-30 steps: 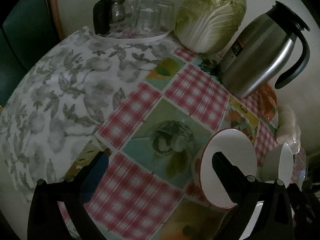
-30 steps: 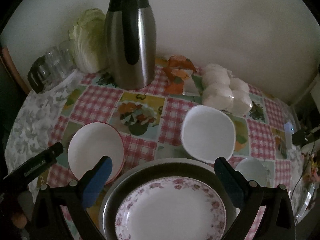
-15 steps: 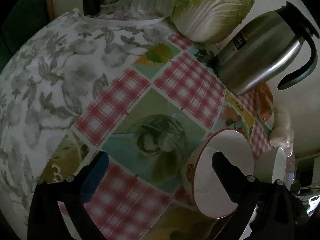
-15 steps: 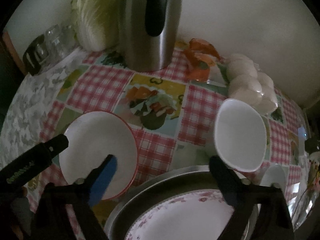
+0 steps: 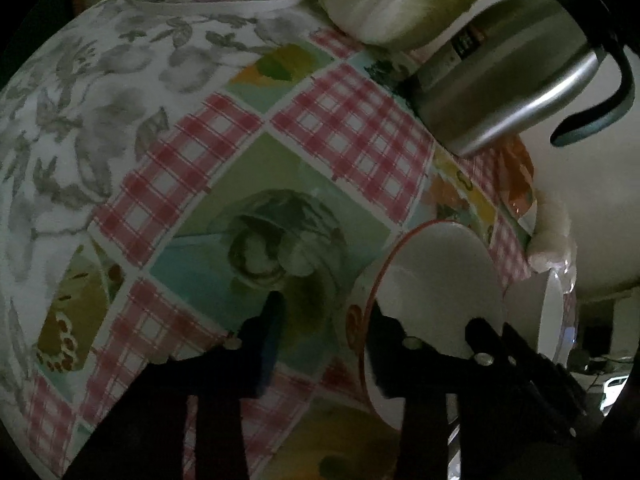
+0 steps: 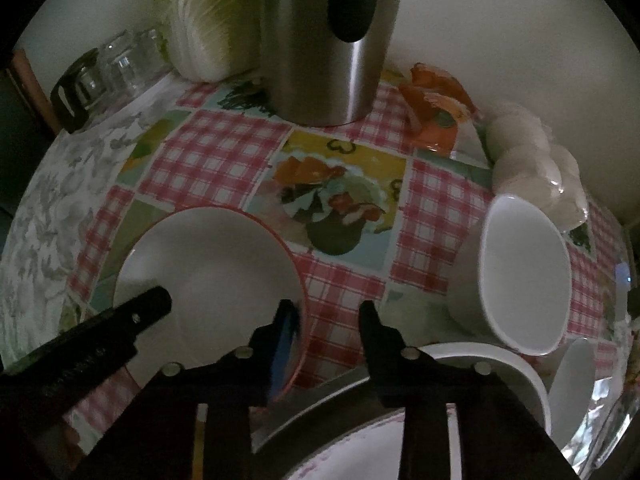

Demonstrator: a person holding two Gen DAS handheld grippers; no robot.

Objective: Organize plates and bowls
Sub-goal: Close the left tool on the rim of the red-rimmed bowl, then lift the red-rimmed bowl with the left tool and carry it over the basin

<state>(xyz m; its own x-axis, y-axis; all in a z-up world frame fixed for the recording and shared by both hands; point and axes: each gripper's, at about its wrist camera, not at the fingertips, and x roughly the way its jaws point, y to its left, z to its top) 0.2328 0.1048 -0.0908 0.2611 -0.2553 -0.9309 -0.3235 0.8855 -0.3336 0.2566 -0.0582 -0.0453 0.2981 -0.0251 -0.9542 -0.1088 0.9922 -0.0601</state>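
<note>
- Bowl (image 6: 208, 280), red-rimmed, stands on the surface (image 6: 224, 152) left of the plates (image 6: 360, 456); judged rigid, glazed, slippery, breakable.
- Left tool (image 5: 324, 320) is seen straddling the near-left rim, jaws closing, wall between them; contact cannot be told.
- Right tool (image 6: 326, 320) is seen straddling the right rim, jaws closing likewise.
- The rim wall is judged the best hold.
</note>
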